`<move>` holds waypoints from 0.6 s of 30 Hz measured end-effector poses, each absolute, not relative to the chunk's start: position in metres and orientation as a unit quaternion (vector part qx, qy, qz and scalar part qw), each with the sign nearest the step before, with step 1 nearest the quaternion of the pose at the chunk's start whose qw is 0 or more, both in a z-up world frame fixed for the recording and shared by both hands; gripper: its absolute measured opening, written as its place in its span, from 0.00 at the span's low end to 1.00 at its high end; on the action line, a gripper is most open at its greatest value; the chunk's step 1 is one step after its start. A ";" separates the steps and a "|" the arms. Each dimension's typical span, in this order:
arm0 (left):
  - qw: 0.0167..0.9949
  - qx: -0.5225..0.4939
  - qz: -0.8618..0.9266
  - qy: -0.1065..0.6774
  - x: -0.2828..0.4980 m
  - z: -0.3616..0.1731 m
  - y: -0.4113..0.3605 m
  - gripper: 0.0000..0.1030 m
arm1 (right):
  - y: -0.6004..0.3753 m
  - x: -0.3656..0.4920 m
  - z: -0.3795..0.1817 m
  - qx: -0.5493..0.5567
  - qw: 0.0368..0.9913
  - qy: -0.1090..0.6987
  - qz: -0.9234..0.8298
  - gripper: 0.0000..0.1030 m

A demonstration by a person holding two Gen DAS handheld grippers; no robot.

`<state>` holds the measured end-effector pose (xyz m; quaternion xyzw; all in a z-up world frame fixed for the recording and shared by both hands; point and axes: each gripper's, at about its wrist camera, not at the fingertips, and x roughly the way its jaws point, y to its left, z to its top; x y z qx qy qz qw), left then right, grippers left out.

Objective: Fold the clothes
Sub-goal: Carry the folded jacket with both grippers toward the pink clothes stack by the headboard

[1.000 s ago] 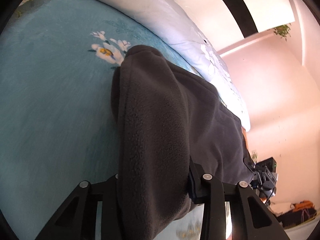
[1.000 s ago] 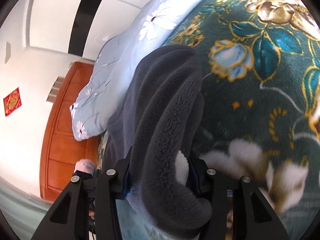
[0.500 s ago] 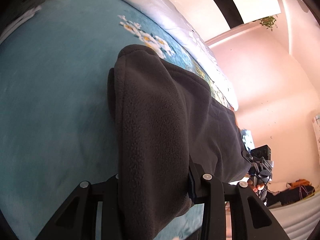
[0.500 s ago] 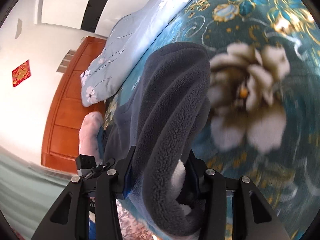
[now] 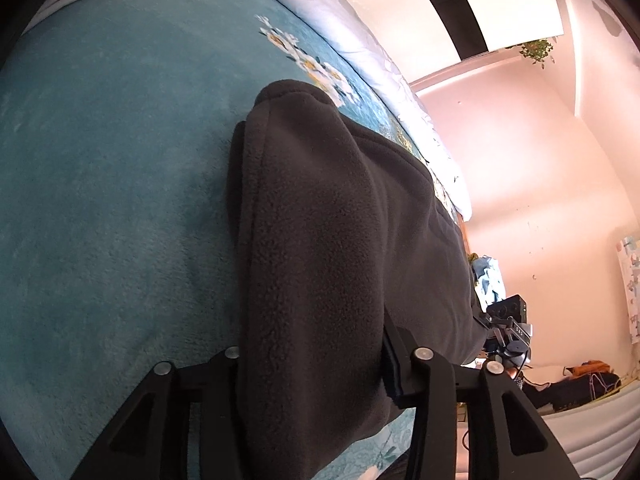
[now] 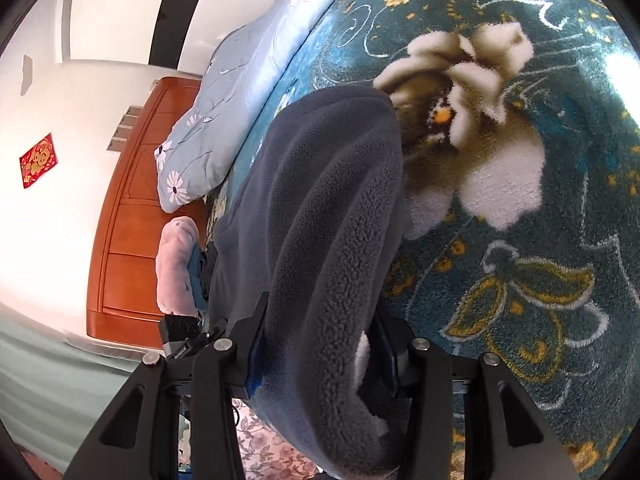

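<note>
A dark grey fleece garment (image 5: 332, 248) is stretched between both grippers over a teal floral blanket (image 5: 112, 184). My left gripper (image 5: 316, 364) is shut on one bunched end of the fleece, which hides its fingertips. In the right wrist view the same grey fleece garment (image 6: 320, 220) hangs in thick folds, with a white lining showing near the pads. My right gripper (image 6: 324, 344) is shut on that end. The right gripper appears at the garment's far end in the left wrist view (image 5: 508, 328), and the left gripper shows small in the right wrist view (image 6: 180, 336).
A pale blue flowered pillow (image 6: 224, 100) lies along the blanket's far edge, beside a wooden headboard (image 6: 132, 208). A pink fuzzy item (image 6: 176, 260) sits near the headboard. White bedding (image 5: 360, 40) borders the blanket (image 6: 520, 200), and clothes lie on the floor (image 5: 580, 380).
Both grippers have drawn back along the bed with the fleece held between them. More blanket now shows ahead of the garment, and the pillow sits farther off.
</note>
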<state>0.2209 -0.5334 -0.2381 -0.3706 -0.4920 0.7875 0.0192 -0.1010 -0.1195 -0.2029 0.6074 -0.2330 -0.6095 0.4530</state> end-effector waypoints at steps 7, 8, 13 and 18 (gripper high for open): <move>0.013 -0.377 0.784 -0.492 0.201 -0.227 -0.537 0.62 | -0.126 -0.095 -0.197 0.600 0.435 -0.211 -0.637 0.49; 0.020 -0.376 0.781 -0.498 0.201 -0.227 -0.537 0.66 | -0.127 -0.093 -0.195 0.598 0.433 -0.207 -0.643 0.50; 0.039 -0.361 0.776 -0.516 0.211 -0.216 -0.538 0.81 | -0.123 -0.087 -0.194 0.582 0.425 -0.206 -0.662 0.64; 0.045 -0.339 0.771 -0.537 0.224 -0.202 -0.545 0.94 | -0.113 -0.088 -0.193 0.565 0.423 -0.243 -0.665 0.90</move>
